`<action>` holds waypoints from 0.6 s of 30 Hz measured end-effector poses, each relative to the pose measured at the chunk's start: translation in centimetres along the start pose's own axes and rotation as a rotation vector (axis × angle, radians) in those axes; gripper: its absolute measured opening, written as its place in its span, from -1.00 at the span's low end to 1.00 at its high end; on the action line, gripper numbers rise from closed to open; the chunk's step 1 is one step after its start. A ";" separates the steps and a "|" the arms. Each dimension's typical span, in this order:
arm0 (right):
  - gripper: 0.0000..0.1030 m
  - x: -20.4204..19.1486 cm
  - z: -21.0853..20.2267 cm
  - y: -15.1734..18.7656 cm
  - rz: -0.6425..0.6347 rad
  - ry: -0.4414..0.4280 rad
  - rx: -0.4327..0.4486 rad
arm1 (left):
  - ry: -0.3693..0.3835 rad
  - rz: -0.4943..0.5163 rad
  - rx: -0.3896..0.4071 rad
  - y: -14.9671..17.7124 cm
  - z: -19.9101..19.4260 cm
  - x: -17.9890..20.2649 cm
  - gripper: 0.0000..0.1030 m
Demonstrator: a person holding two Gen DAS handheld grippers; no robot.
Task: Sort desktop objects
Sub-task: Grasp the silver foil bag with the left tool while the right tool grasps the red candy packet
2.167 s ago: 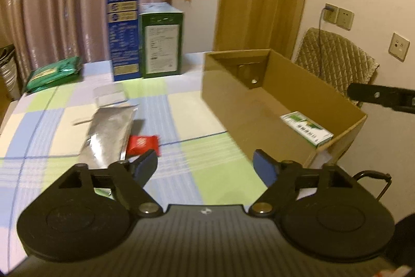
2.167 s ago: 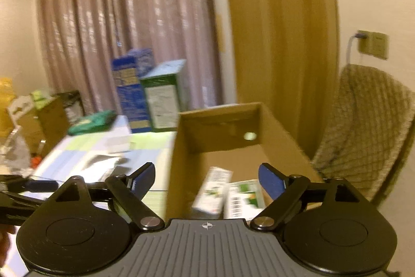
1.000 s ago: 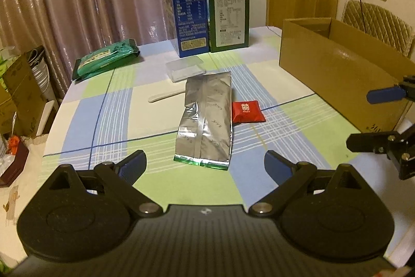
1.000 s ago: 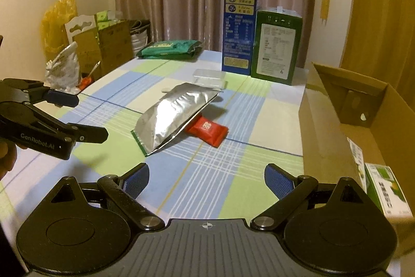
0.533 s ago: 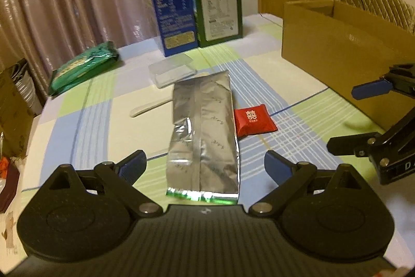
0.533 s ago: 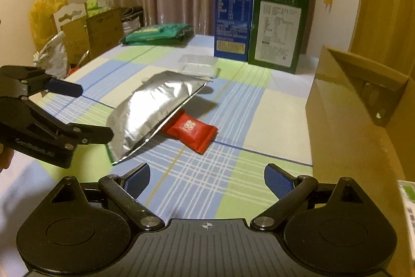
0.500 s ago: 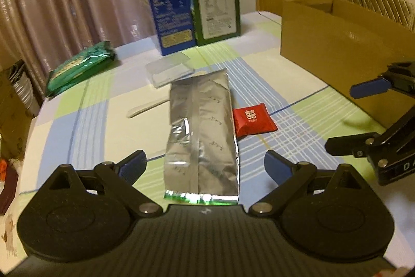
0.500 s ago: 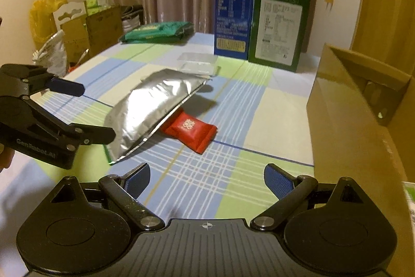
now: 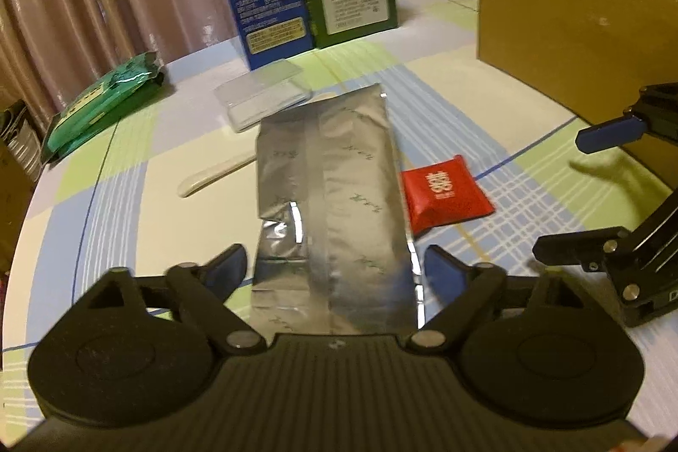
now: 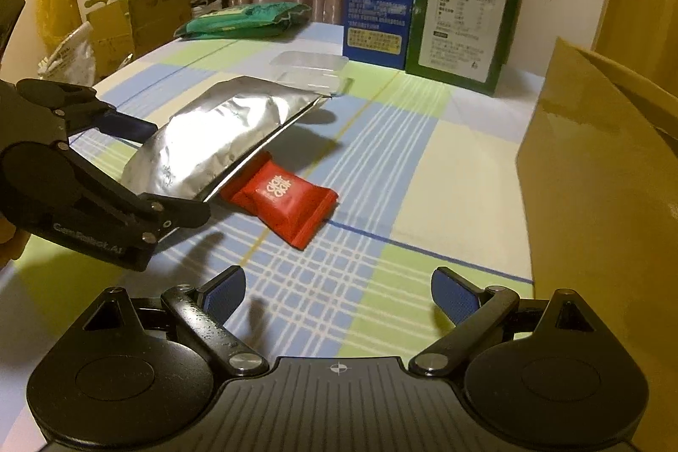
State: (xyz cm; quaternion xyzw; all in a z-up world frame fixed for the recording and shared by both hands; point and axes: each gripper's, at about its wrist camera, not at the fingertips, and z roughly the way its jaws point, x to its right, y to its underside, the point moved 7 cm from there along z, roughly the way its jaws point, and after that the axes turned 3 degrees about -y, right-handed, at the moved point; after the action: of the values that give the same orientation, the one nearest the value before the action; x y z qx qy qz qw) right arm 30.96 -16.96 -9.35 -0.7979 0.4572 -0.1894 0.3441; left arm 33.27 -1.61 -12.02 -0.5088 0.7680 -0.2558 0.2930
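Left hand-held gripper [image 9: 334, 267] closing astride foil pouch [image 9: 328, 198], not yet pinching; looks light, crinkly, slippery: take its near end.

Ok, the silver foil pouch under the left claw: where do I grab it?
Take the silver pouch at its near end, across its width, coming down from above. It lies flat and lengthwise between the closing left claw fingers. Its right edge overlaps the red packet, so stay clear of that.

White double-happiness character on red packet [image 9: 445, 193]; "GenRobot.AI" on left gripper [image 10: 169, 172] body.
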 end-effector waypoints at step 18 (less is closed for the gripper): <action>0.56 -4.0 5.4 -4.0 -0.320 -0.106 -0.003 | 0.005 -0.092 -0.042 0.7 -0.4 -3.8 0.48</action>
State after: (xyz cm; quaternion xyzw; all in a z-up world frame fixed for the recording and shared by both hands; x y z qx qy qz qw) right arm 34.69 -10.13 -10.17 -0.8699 0.3058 -0.1988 0.3319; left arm 33.76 2.22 -11.45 -0.5489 0.7497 -0.2544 0.2682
